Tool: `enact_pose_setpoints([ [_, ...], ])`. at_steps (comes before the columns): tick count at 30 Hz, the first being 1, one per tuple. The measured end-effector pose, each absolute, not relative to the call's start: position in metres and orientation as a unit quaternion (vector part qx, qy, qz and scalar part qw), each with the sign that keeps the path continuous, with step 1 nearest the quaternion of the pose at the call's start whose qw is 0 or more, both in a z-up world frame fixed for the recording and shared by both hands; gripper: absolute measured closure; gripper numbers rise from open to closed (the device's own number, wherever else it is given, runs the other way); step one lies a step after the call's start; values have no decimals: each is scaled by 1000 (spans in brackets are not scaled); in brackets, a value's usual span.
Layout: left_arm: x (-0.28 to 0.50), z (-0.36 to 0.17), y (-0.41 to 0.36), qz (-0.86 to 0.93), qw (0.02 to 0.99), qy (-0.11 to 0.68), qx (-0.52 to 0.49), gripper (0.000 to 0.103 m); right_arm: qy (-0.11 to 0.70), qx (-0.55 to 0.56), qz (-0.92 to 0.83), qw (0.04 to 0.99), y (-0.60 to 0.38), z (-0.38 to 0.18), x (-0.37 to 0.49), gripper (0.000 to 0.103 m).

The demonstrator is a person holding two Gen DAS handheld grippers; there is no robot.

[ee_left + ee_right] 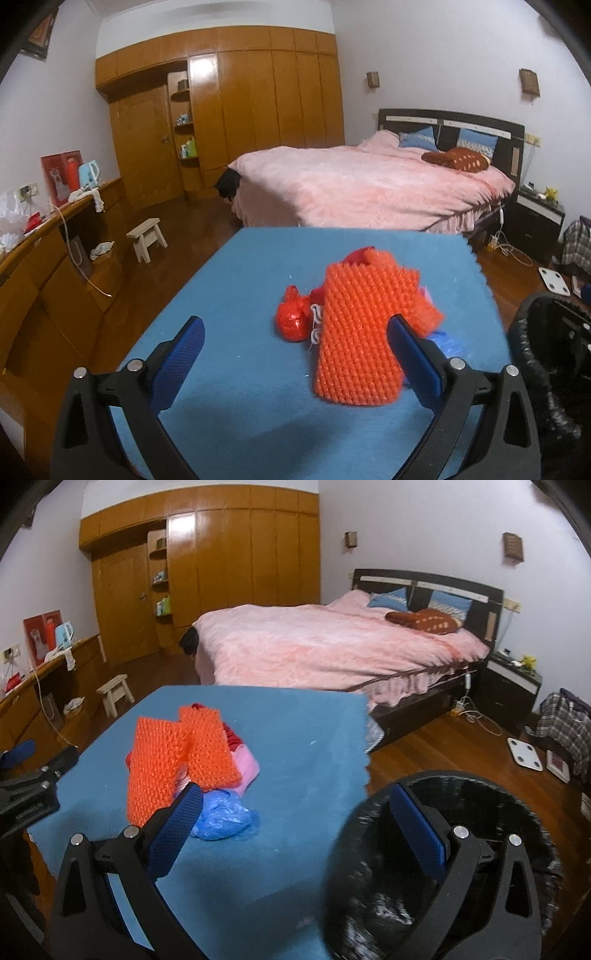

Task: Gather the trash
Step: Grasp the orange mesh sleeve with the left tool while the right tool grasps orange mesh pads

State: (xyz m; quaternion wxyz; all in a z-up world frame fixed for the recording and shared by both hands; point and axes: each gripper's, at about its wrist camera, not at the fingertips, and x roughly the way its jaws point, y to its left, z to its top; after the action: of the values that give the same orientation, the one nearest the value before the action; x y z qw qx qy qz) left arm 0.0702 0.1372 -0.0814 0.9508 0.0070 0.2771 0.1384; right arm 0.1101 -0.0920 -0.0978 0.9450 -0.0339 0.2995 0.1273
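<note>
Jaws of both grippers gape; only right wrist shows bin fully.

Almost nothing can be read here. In the right wrist view, the black body of the left gripper at the left edge carries a short line of pale lettering, too small and blurred to make out. The red box on the sideboard shows a printed picture, but no legible words.
</note>
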Motion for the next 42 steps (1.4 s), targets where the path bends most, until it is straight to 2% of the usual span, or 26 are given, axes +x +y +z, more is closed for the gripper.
enact_pose_setpoints([
  [9, 109, -119, 136, 91, 946, 310, 12, 13, 318, -39, 115, 940, -82, -126, 142, 11],
  [16, 127, -141, 136, 56, 940, 337, 1, 22, 325, -44, 115, 938, -78, -134, 155, 11],
  [23, 128, -153, 134, 16, 935, 355, -14, 49, 328, -52, 127, 935, -68, -137, 161, 11],
  [28, 123, -151, 138, -1, 936, 350, -35, 76, 327, -52, 134, 934, -61, -136, 163, 11],
  [31, 124, -148, 139, -5, 937, 347, -44, 85, 326, -53, 137, 934, -57, -137, 164, 12],
  [33, 124, -145, 140, -1, 938, 345, -46, 86, 326, -52, 142, 933, -54, -137, 166, 14],
  [35, 120, -138, 144, 2, 940, 337, -50, 86, 330, -52, 154, 930, -51, -137, 169, 21],
  [42, 114, -115, 164, 33, 947, 316, -54, 86, 323, -49, 179, 928, -30, -137, 177, 22],
])
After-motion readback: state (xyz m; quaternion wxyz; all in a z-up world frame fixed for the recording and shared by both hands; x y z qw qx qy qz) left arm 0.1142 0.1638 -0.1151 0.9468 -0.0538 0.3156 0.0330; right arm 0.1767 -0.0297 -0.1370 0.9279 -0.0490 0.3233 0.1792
